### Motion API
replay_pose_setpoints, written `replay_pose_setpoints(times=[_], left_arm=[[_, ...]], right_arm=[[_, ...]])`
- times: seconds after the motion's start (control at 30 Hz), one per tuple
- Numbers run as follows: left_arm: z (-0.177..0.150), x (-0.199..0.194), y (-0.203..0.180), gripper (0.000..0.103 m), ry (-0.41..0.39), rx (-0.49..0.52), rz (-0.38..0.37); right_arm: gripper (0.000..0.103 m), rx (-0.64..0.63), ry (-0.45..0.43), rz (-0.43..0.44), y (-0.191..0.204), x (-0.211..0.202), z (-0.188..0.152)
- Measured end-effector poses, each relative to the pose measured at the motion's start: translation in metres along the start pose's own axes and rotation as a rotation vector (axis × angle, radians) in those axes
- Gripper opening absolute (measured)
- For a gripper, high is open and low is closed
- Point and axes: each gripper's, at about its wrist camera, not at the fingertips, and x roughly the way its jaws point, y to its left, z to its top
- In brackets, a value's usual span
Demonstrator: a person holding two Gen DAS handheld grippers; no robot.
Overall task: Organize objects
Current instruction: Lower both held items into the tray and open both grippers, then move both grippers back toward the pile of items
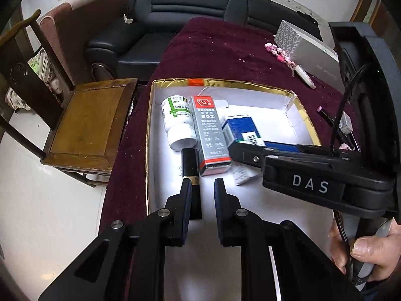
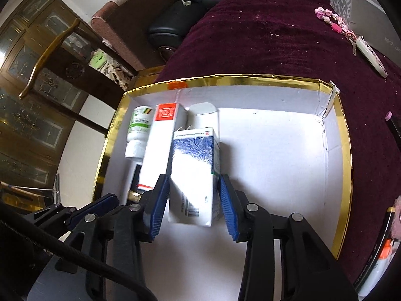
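Note:
A white tray with a gold rim (image 1: 149,115) (image 2: 347,150) lies on the maroon cloth. Along its left side lie a white pill bottle with a green label (image 1: 178,123) (image 2: 137,133), a silver 502 glue box (image 1: 210,130) (image 2: 160,145) and a blue-and-white carton (image 1: 240,130) (image 2: 195,170). My right gripper (image 2: 193,175) points down into the tray, its blue pads close on either side of the carton without squeezing it. My left gripper (image 1: 203,180) is open over the tray floor. A black lipstick tube (image 1: 190,161) lies along the inner side of its left finger.
A wooden chair (image 1: 85,123) stands left of the table and a black sofa (image 1: 180,7) behind it. On the cloth to the right lie a pink bead keychain (image 1: 283,55) (image 2: 335,25), a grey box (image 1: 308,50) and a dark stick with a pink tip (image 1: 325,113). A hand (image 1: 371,248) holds the right gripper.

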Motion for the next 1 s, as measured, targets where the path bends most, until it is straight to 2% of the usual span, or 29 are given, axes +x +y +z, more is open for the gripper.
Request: replay_pose_setpoints(times=[0.07,0.27,0.5,0.63,0.77,0.9,1.0], left_arm=[[-0.001,-0.003,-0.002,0.015,-0.003,-0.001,-0.001],[-0.007,-0.017,-0.010,0.015,-0.017,0.002,0.000],[-0.018,-0.032,-0.033,0.015,-0.037,0.021,-0.020],[-0.026,-0.038,-0.063,0.015,-0.046,0.059,-0.050],[-0.033,-0.040,-0.100,0.015,-0.047,0.109,-0.076],[-0.039,-0.036,-0.138,0.015,-0.034,0.152,-0.108],[-0.043,-0.030,-0.168,0.015,-0.014,0.188,-0.132]], right_arm=[[0.043,-0.010,0.001,0.012,0.004,-0.004,-0.004],[0.043,-0.021,-0.015,0.073,0.005,-0.023,-0.016],[0.043,-0.027,-0.069,0.132,-0.020,-0.065,-0.043],[0.043,-0.037,-0.124,0.154,-0.042,-0.098,-0.065],[0.043,-0.044,-0.192,0.138,-0.070,-0.131,-0.081],[0.043,-0.015,-0.260,0.116,-0.108,-0.165,-0.098],[0.047,0.022,-0.308,0.108,-0.136,-0.186,-0.105]])
